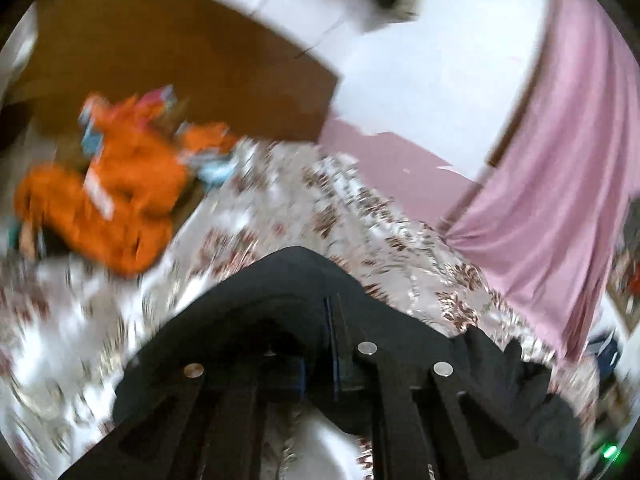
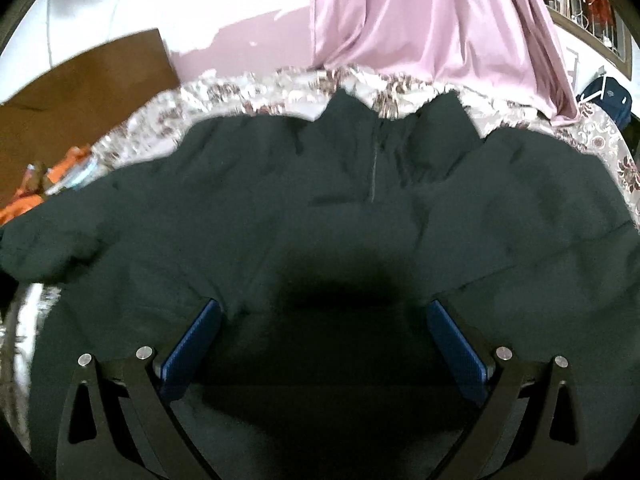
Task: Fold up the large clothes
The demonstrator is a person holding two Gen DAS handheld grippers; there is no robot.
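Observation:
A large black zip-front jacket [image 2: 320, 208] lies spread on a floral bedsheet [image 2: 240, 92], collar toward the far edge. My right gripper [image 2: 324, 320] is open just above the jacket's lower middle, blue pads [image 2: 192, 344] wide apart and empty. My left gripper [image 1: 320, 344] is shut on a fold of the black jacket [image 1: 288, 280] and holds it raised above the floral sheet [image 1: 320, 208]. The left view is blurred by motion.
An orange garment pile [image 1: 108, 196] lies at the bed's left, also in the right wrist view [image 2: 28, 200]. A brown headboard [image 1: 160, 60] stands behind it. A pink curtain [image 2: 432, 20] hangs beyond the bed, with a window [image 2: 580, 0] at right.

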